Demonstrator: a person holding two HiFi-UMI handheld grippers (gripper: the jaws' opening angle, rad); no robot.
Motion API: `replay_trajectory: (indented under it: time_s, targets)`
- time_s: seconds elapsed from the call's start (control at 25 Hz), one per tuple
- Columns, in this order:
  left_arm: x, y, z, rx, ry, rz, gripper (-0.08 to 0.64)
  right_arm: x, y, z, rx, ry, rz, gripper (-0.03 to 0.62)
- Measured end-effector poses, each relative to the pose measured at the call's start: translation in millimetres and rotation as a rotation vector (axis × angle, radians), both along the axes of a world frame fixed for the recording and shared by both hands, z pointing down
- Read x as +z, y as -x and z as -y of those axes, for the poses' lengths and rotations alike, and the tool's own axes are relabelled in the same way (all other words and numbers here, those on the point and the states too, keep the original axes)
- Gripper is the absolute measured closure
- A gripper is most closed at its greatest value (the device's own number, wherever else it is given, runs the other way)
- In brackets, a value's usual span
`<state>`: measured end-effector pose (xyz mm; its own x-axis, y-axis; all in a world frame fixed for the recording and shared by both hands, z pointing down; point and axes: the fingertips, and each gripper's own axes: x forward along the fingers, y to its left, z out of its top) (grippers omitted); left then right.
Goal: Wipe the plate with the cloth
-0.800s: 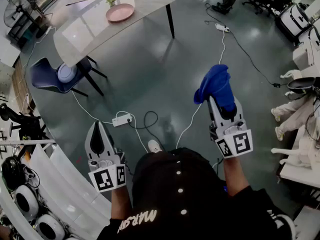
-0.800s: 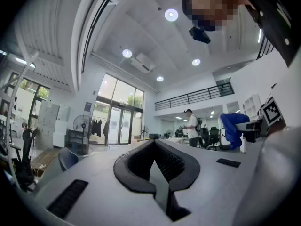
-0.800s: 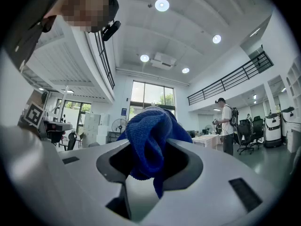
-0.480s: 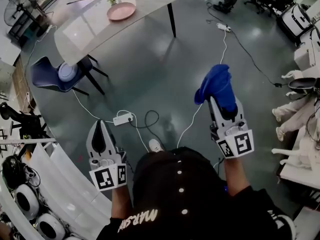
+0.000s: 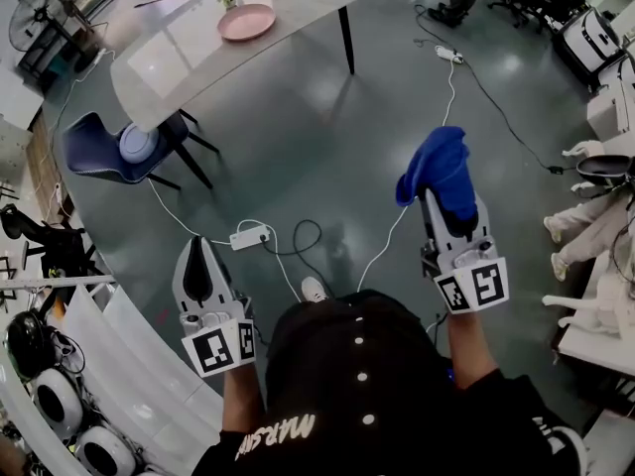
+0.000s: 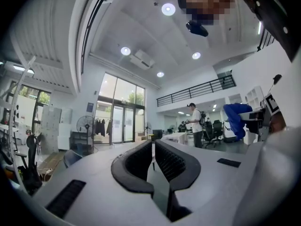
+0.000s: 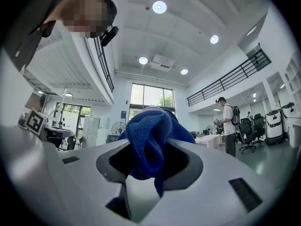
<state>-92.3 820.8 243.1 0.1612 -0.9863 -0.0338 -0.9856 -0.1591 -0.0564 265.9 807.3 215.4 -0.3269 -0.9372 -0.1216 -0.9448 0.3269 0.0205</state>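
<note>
A pink plate (image 5: 247, 22) lies on the pale table (image 5: 189, 53) far ahead at the upper left of the head view. My right gripper (image 5: 442, 196) is shut on a blue cloth (image 5: 439, 173), which bunches over its tips; in the right gripper view the blue cloth (image 7: 153, 142) fills the gap between the jaws. My left gripper (image 5: 198, 256) is shut with nothing in it, held level over the floor; in the left gripper view its jaws meet at the tips (image 6: 153, 149). Both grippers are well short of the table.
A blue chair (image 5: 104, 152) with a pale dish (image 5: 136, 145) on it stands by the table's near side. A white power strip (image 5: 249, 237) and cables trail across the grey floor. White shelving (image 5: 109, 365) curves at the left, desks at the right. A person (image 6: 194, 124) stands far off.
The table, plate and chair have slid slightly down the head view. Both grippers sit a little lower in the view, still shut as before.
</note>
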Motion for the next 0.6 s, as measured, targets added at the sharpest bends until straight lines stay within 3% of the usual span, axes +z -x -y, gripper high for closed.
replay_trajectory:
  time_s: [0.08, 0.16, 0.2, 0.6]
  targets:
    - [2.0, 1.6, 5.6, 0.017, 0.000, 0.004, 0.530, 2.1, 3.2, 4.2, 0.006, 0.003, 0.001, 0.440]
    - [3.0, 6.6, 11.2, 0.021, -0.001, -0.003, 0.288, 3.3, 7.9, 7.8, 0.012, 0.004, 0.000, 0.441]
    - [3.4, 10.4, 14.0, 0.014, 0.001, -0.003, 0.258, 3.1, 10.3, 9.6, 0.016, 0.005, 0.000, 0.440]
    - [1.0, 37.7, 33.3, 0.045, 0.001, -0.002, 0.253, 7.3, 36.4, 26.2, 0.035, 0.027, 0.004, 0.440]
